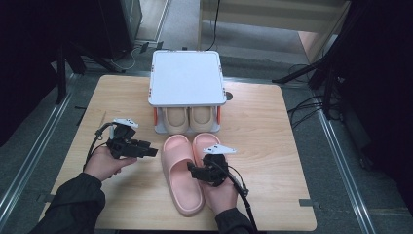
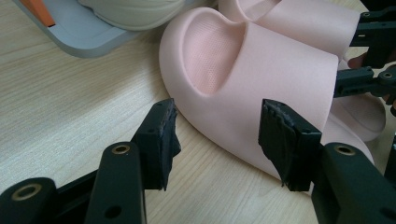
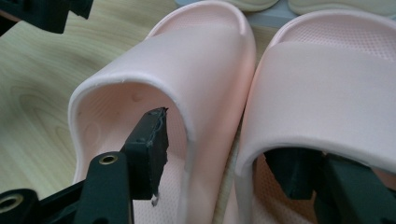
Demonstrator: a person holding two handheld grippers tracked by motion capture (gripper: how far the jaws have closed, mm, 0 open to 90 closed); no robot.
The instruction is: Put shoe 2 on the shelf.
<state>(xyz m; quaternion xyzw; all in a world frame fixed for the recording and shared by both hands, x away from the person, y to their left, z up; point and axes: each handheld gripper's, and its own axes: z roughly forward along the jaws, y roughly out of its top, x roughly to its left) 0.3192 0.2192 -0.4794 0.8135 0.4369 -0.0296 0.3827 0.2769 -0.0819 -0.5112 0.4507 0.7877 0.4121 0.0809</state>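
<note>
Straddling the two pink slippers, the right claw (image 1: 198, 171) is sitting with one jaw inside the left slipper (image 1: 181, 178) and the other tucked under the strap of the right slipper (image 1: 206, 145), so the pair's touching inner walls are lying between its jaws; they are standing wide and not yet pinching, as the right gripper view shows. The left claw (image 1: 149, 149) is hovering at about nine o'clock from the pair, jaws spread and holding nothing, aimed at the left slipper's outer side. Both slippers are lying side by side on the bench (image 1: 272, 146) just in front of the white shoe rack (image 1: 186, 78), at its six o'clock, where a beige pair (image 1: 188, 119) is filling the lower shelf. I judge the grasp to be in hand: next, the right claw is needing to close on both inner walls before lifting the pair toward the rack
</note>
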